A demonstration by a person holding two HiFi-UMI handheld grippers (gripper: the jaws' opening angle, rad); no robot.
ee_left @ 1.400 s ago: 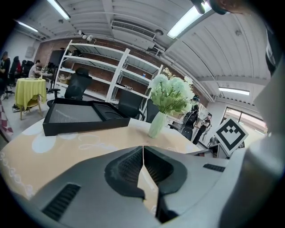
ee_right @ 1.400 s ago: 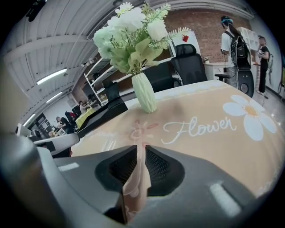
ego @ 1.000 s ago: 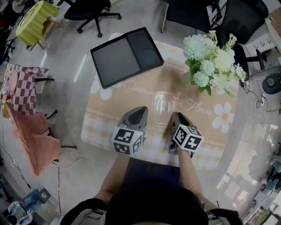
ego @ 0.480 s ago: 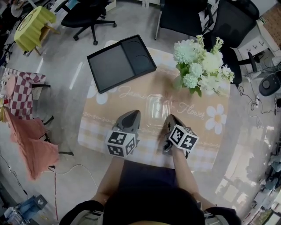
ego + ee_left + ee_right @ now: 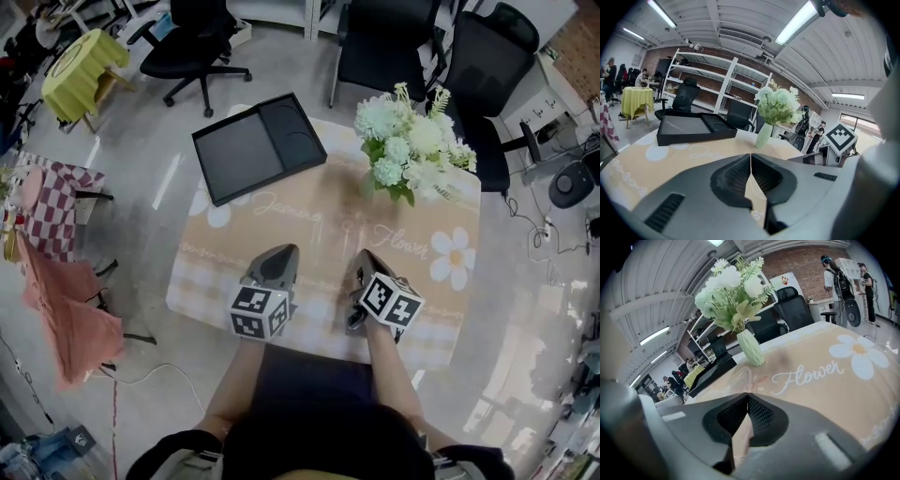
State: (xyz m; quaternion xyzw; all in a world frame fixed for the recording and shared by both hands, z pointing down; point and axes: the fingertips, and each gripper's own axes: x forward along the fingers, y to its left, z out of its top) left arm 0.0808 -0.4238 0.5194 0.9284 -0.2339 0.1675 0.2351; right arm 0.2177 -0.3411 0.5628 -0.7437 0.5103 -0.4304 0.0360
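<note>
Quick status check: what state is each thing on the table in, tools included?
Left tool: shut, empty.
Right tool: shut, empty.
Tray: empty, flat on the table.
Vase: upright, holding flowers.

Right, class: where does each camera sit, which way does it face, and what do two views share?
Head view: on the person's head, facing steeply down at the table; left gripper, right gripper and forearms show.
Left gripper view: on the left gripper, facing across the table to the black tray; shut jaws show.
Right gripper view: on the right gripper, facing the vase of flowers; shut jaws show.
Shared: both gripper views see that vase of flowers.
</note>
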